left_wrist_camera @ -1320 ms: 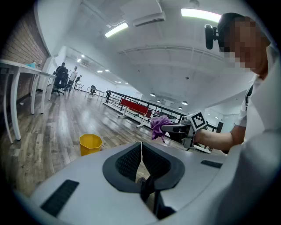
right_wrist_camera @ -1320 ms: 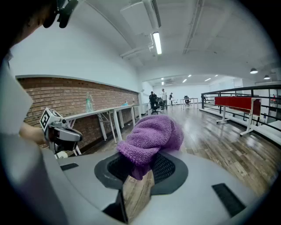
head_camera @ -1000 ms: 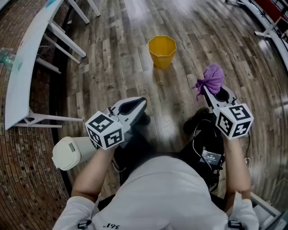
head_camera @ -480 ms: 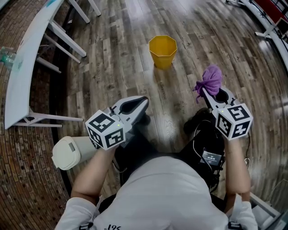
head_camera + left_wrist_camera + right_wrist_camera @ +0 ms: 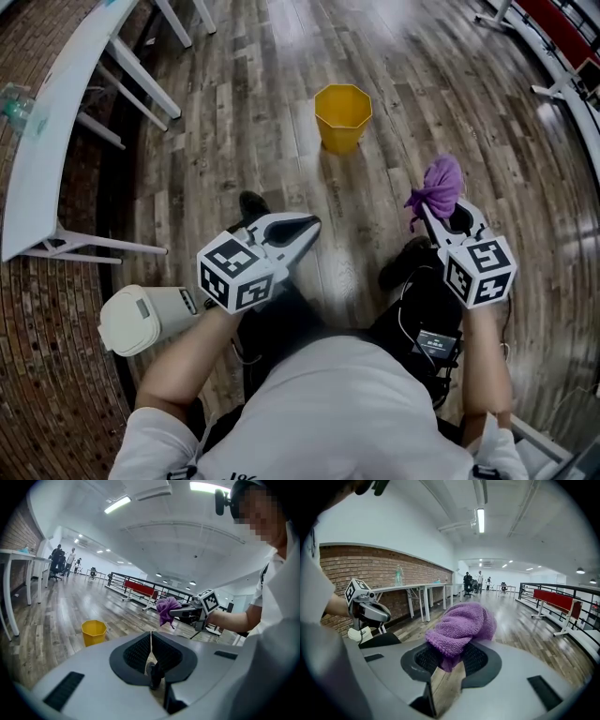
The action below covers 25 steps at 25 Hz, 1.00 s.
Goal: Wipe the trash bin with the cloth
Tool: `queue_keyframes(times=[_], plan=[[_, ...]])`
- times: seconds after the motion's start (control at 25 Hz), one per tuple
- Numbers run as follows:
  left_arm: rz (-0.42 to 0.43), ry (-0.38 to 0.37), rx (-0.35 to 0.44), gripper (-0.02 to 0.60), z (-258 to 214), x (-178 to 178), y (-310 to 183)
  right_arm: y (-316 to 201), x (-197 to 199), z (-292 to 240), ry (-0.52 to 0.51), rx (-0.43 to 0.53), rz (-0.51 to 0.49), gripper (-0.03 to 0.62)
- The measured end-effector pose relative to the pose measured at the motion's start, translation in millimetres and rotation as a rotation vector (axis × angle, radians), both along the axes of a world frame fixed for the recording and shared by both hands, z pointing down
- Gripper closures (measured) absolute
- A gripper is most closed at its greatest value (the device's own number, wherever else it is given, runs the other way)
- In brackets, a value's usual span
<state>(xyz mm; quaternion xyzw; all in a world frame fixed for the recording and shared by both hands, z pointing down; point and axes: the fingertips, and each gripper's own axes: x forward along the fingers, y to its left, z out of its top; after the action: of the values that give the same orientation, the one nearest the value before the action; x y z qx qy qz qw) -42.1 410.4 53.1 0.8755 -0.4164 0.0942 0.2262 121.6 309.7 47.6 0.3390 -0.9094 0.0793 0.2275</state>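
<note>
A yellow trash bin stands upright on the wood floor ahead of me, also small in the left gripper view. My right gripper is shut on a bunched purple cloth, which bulges over the jaws in the right gripper view. My left gripper is shut with nothing in it; its pads meet in the left gripper view. Both grippers hang well short of the bin, above my legs.
A long white table on white legs runs along the brick strip at the left. A cream lidded canister sits by my left arm. Red-and-white barriers stand at the far right. People stand far off in the hall.
The view has shifted slightly forward: the bin sits a little lower in the picture and a shoe now shows beyond the left gripper. The left gripper has edged up and right. Cloth still held.
</note>
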Motion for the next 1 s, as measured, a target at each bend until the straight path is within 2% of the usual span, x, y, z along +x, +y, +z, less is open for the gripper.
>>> queue_keyframes(times=[0.16, 0.32, 0.64, 0.88, 1.0], plan=[[0.029, -0.014, -0.01, 0.569, 9.1, -4.3, -6.4, -2.6, -10.9, 2.8, 0.018, -0.007, -0.015, 0.487], [0.016, -0.014, -0.018, 0.569, 18.0, -11.6, -28.4, -16.0, -16.7, 10.4, 0.045, -0.021, -0.04, 0.487], [-0.031, -0.02, -0.04, 0.569, 46.3, -27.9, -107.2, -92.5, -15.9, 47.4, 0.103, -0.047, -0.06, 0.487], [-0.025, -0.051, -0.032, 0.569, 55.9, -37.1, -155.2, -128.3, -24.0, 62.3, 0.1, -0.056, -0.048, 0.487], [-0.013, -0.092, -0.027, 0.569, 60.8, -37.9, -171.0, -137.9, -29.0, 70.0, 0.099, -0.065, -0.055, 0.487]])
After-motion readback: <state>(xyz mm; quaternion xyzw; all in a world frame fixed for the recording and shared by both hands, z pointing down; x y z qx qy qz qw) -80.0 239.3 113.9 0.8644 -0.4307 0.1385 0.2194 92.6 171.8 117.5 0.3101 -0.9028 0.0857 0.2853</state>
